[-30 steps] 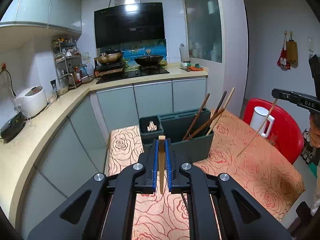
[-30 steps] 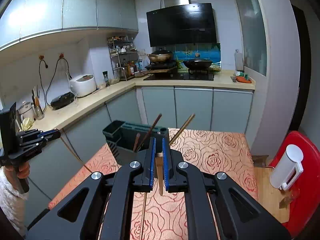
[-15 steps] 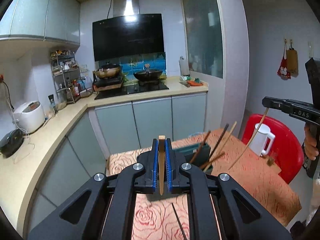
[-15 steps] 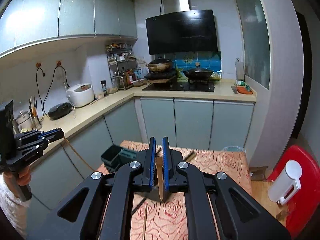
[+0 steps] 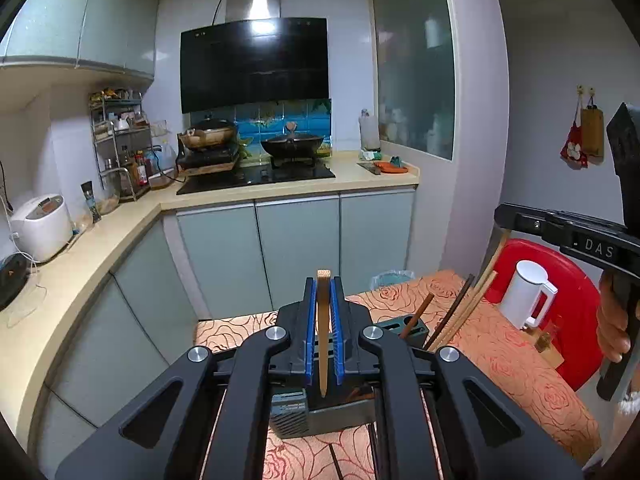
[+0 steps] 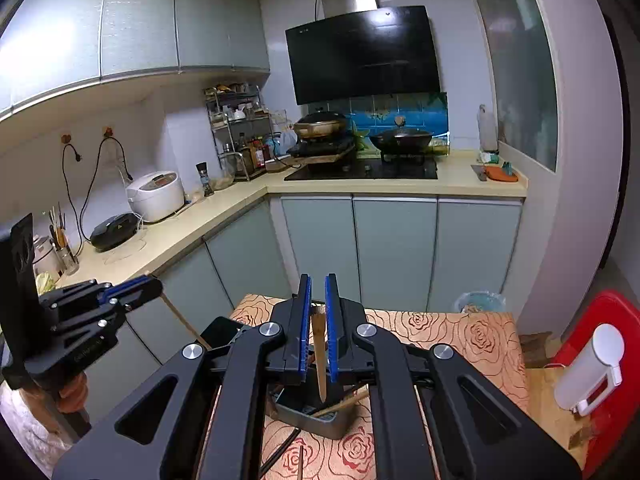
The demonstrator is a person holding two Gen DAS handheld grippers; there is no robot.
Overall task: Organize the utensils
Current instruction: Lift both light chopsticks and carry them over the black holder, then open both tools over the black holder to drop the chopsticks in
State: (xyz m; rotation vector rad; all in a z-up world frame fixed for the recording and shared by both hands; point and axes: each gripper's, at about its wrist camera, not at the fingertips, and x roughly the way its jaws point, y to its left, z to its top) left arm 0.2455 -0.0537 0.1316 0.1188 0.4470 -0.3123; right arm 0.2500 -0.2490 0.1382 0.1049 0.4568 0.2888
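In the left wrist view my left gripper (image 5: 323, 280) is shut on a wooden chopstick (image 5: 322, 340) that stands upright between the blue pads. The dark utensil holder (image 5: 320, 416) sits below the fingers on the rose-patterned table (image 5: 500, 356), with several chopsticks (image 5: 454, 320) leaning out of it. My right gripper (image 5: 502, 214) hangs at the right, shut on a pale chopstick (image 5: 494, 256). In the right wrist view the right gripper (image 6: 316, 280) clamps that chopstick (image 6: 319, 352) above the holder (image 6: 320, 420). The left gripper (image 6: 154, 282) is at the left with its chopstick (image 6: 180, 316).
A white jug (image 5: 524, 296) stands on a red stool (image 5: 568, 276) right of the table. Loose chopsticks (image 6: 300, 460) lie on the cloth in front of the holder. A curved counter (image 5: 80, 256) with a rice cooker (image 5: 40, 226) runs along the left. A small bin (image 6: 480, 302) stands behind the table.
Both grippers have pulled back and risen from the holder, each still clamping its chopstick. The holder has slid down in both views and is now partly hidden under the fingers.
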